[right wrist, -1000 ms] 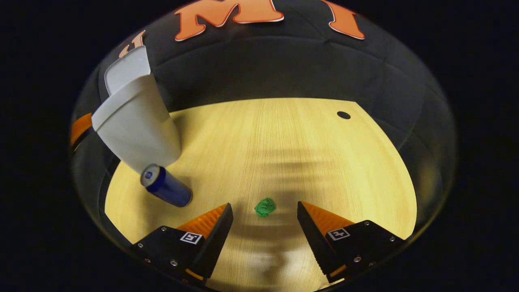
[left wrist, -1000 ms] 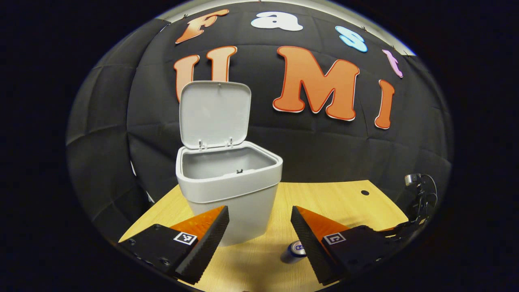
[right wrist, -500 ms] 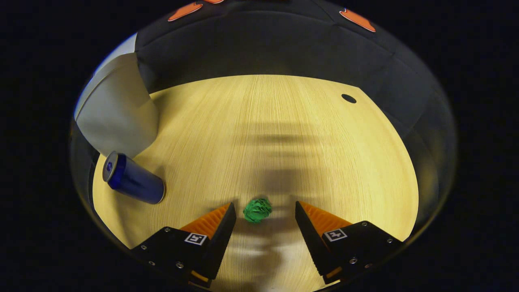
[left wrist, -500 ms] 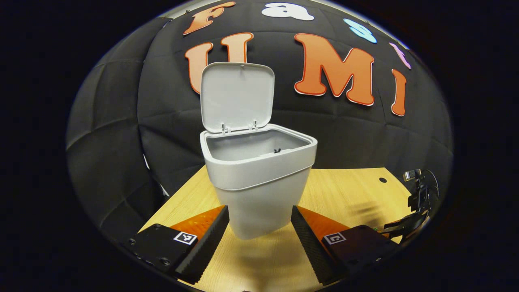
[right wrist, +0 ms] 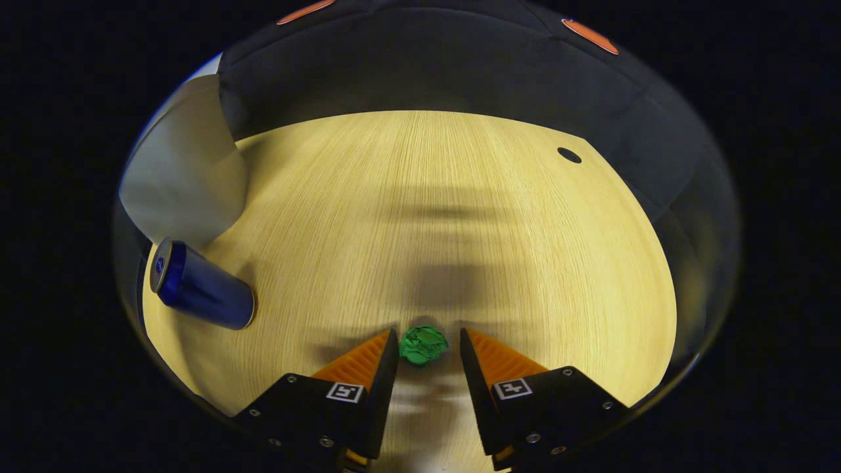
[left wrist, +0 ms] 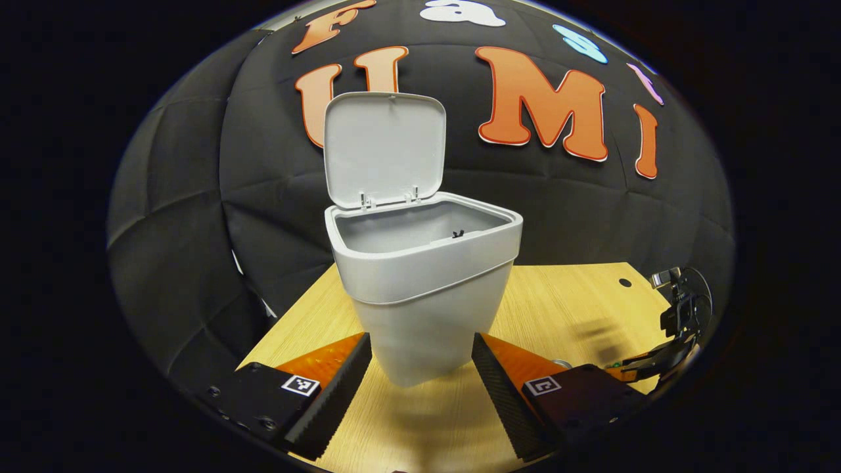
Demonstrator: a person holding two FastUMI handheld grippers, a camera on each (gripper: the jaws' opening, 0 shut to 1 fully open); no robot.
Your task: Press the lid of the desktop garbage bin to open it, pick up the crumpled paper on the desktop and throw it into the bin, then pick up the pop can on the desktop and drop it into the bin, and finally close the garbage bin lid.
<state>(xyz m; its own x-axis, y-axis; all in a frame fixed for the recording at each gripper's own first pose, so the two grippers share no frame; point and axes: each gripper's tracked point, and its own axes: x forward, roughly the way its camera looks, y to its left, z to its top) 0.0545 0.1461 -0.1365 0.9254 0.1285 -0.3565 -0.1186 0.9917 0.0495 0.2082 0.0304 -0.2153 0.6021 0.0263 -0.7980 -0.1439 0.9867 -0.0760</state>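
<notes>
Crumpled paper (right wrist: 424,345), a small green wad, sits on the wooden surface (right wrist: 460,217) right between my right gripper (right wrist: 428,347) tips. Half a second ago those fingers stood wide with the wad ahead of them and nearer the left one; now they have narrowed to a slim gap and bracket the paper on both sides. I cannot tell whether the pads actually press on it yet; it looks like the closing is under way, not finished.

That puts me at the grasp step for the first item. The bin's lid (left wrist: 384,148) stands upright and open, so the press is already done, and the bin (left wrist: 427,276) shows a bare inside, nothing dropped in yet.

My left gripper (left wrist: 420,378) has drifted a little closer to the bin over the last second and hangs in front of its base, fingers wide apart and holding nothing.

Off to the side, the blue pop can (right wrist: 200,286) lies on its side near the bin wall (right wrist: 184,177), well apart from the paper, waiting its turn.
</notes>
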